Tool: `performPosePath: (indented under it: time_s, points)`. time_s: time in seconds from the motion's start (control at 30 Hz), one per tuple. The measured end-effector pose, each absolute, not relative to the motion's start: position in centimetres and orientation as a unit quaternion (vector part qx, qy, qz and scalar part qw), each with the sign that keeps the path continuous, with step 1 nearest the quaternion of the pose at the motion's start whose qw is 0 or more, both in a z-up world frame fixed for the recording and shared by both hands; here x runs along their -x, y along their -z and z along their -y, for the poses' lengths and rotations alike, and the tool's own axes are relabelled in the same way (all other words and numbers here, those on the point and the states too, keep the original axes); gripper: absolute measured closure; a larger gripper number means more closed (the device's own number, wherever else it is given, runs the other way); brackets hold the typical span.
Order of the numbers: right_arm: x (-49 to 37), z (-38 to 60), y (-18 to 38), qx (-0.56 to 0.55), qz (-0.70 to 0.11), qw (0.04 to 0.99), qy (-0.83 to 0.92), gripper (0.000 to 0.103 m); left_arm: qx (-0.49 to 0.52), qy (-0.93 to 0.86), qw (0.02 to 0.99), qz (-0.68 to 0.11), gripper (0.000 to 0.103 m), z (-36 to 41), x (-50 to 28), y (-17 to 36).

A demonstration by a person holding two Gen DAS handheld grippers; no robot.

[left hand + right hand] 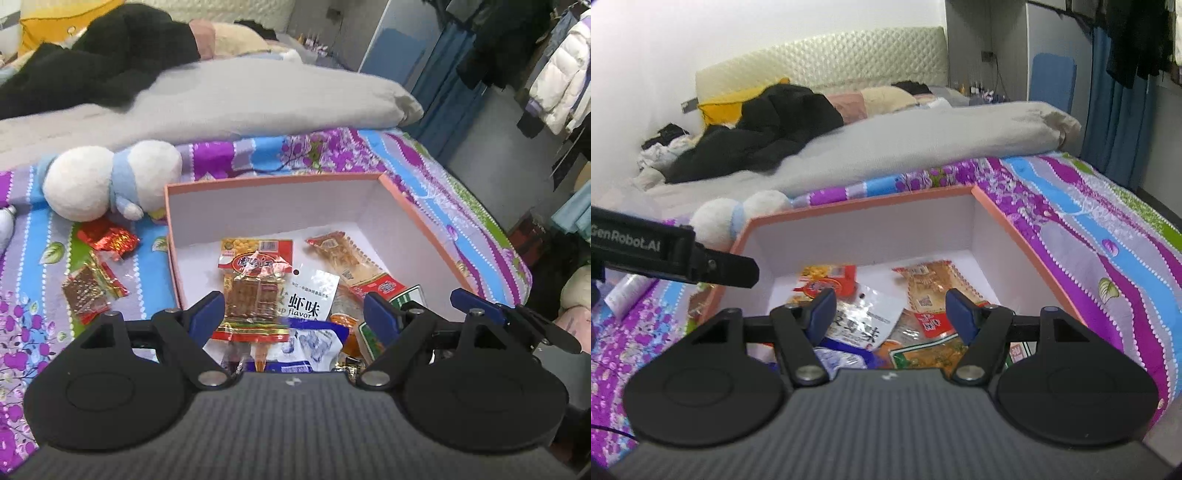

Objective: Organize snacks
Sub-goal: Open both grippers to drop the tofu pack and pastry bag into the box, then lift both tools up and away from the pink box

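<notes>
Both tongs, left [293, 314] and right [890, 314], hung open and empty above the salmon-rimmed white cardboard box [273, 182], where most foil snack packets [255, 295] lay gathered; two red foil packets [96, 273] remained on the bed beyond the left tongs' left side.

Bright, even indoor light; fisheye-bent edges, softly blurred background.

Bed [1089, 236] — padded headboard [827, 59] — blue curtains [1119, 122].

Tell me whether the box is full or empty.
Partly filled. The box is open-topped, with several snack packets lying on its near floor; the far floor and white walls are bare.
</notes>
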State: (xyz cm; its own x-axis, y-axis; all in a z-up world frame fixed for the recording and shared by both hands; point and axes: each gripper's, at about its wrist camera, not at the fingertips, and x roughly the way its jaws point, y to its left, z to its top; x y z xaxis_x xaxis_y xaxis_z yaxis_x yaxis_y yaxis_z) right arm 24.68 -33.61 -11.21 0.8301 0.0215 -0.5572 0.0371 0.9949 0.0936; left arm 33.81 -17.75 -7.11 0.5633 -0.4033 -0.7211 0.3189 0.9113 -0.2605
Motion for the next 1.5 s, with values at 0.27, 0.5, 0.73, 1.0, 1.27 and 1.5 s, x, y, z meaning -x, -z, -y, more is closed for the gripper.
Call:
performPosePath:
  time_s: [0.27,0.5,0.73,1.0,1.27,1.5]
  points:
    - [-21.3,31.3,8.7,-0.048,-0.261,0.964,-0.003,0.036,0.059,0.200,0.902,-0.379,0.018,14.5,-28.9,3.4]
    - [-17.8,29.2,7.3,-0.043,-0.243,0.969,-0.015,0.036,0.072,0.189,0.914,-0.353,0.018,11.3,-24.1,1.4]
    - [-14.7,26.6,6.4,-0.038,-0.228,0.973,-0.030,0.036,0.079,0.177,0.921,-0.338,0.018,8.2,-19.7,0.3]
    - [-11.1,23.7,6.3,-0.035,-0.208,0.976,-0.054,0.036,0.079,0.156,0.933,-0.314,0.018,5.2,-14.7,0.0]
    - [-8.3,21.8,6.9,-0.044,-0.208,0.974,-0.081,0.036,0.084,0.124,0.941,-0.303,0.018,1.8,-10.2,0.8]
    - [-6.2,20.1,7.4,-0.039,-0.206,0.972,-0.104,0.036,0.087,0.092,0.942,-0.311,0.018,-1.1,-6.4,2.0]
